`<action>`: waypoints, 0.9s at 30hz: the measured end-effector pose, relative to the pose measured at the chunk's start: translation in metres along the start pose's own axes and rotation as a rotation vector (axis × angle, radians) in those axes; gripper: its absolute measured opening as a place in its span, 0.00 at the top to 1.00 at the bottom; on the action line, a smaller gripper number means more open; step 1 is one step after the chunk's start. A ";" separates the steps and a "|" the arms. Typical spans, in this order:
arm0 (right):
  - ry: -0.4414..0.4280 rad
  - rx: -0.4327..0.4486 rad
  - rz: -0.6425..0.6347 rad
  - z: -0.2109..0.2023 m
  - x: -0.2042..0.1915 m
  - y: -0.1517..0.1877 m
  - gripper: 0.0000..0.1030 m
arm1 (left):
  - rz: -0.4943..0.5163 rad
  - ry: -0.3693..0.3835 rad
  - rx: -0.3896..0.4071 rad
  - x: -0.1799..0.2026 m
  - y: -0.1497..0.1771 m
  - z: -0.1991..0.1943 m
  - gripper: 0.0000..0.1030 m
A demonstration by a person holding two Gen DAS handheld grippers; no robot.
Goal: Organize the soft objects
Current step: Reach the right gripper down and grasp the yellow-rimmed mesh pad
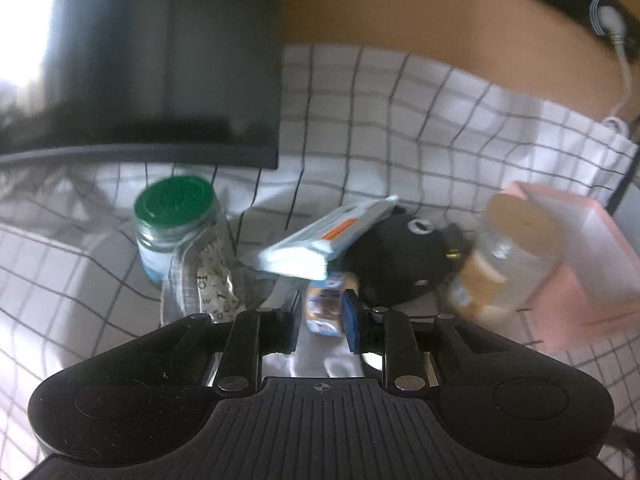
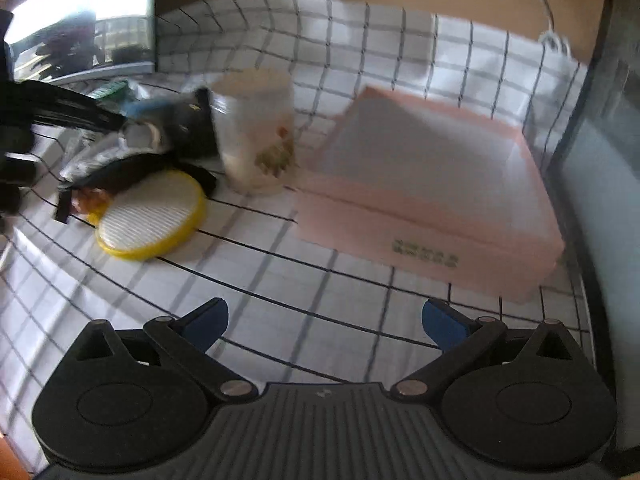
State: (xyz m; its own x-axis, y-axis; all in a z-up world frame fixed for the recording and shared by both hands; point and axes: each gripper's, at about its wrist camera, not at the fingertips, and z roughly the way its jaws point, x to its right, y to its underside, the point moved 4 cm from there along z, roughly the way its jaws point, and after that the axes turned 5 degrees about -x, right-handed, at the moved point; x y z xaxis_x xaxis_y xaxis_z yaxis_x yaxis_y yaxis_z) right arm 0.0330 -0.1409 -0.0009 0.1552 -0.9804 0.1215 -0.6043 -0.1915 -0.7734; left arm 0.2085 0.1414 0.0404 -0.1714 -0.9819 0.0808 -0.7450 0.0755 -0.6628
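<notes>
On the checked cloth of the surface (image 1: 420, 128), seen from the left wrist, the leftmost container is a glass jar with a green lid (image 1: 178, 226), standing upright with its lid on; what is inside it cannot be made out. Just in front of it lies a crumpled clear bag with printed letters (image 1: 208, 284). To the right, a flat white packet with an orange stripe (image 1: 320, 242) leans across a black plush toy (image 1: 404, 256), touching its top. The left tool (image 1: 322, 320) is narrowed on a small printed packet (image 1: 325, 310), its blue pads pressing both sides (the print is too blurred to read). Right of the plush stands a clear jar with a beige lid (image 1: 516, 252), tilted in this view, with a pale yellowish band showing low inside it. It stands just beside a pink box (image 1: 592, 256).

From the right wrist, a yellow-rimmed round filter (image 2: 152, 218) lies flat on the cloth at the left, with the black plush toy (image 2: 192, 128) behind it in a blurred heap of other things. The beige-lidded jar (image 2: 256, 136) stands next, then the pink box (image 2: 432, 184), lid closed, contents hidden. The right tool (image 2: 324, 326) hangs above bare cloth, spread wide with nothing between its pads.
</notes>
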 end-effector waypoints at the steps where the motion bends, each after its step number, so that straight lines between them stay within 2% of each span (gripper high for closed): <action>1: -0.003 0.010 -0.003 -0.006 -0.004 0.000 0.00 | -0.005 0.009 -0.010 -0.003 0.000 0.006 0.76; 7: -0.064 0.047 0.030 -0.023 -0.017 -0.018 0.00 | 0.015 0.079 -0.050 -0.007 0.004 0.029 0.75; 12: -0.048 0.077 -0.025 -0.021 -0.036 -0.038 0.00 | -0.003 0.126 -0.044 -0.013 0.006 0.027 0.77; 18: -0.136 0.055 -0.131 0.011 -0.075 -0.042 0.00 | -0.046 0.193 0.039 -0.027 0.011 -0.008 0.77; 22: -0.213 0.040 -0.121 0.037 -0.091 -0.052 0.00 | -0.063 0.196 0.076 -0.038 0.018 -0.042 0.77; 27: -0.243 0.026 -0.129 0.069 -0.106 -0.065 0.00 | -0.103 0.221 0.089 -0.047 0.038 -0.076 0.77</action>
State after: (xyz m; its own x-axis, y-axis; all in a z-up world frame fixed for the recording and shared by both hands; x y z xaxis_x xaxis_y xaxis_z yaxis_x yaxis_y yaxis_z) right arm 0.1098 -0.0215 -0.0059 0.4142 -0.9075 0.0691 -0.5481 -0.3094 -0.7771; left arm 0.1395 0.2034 0.0683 -0.2415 -0.9211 0.3055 -0.7078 -0.0481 -0.7047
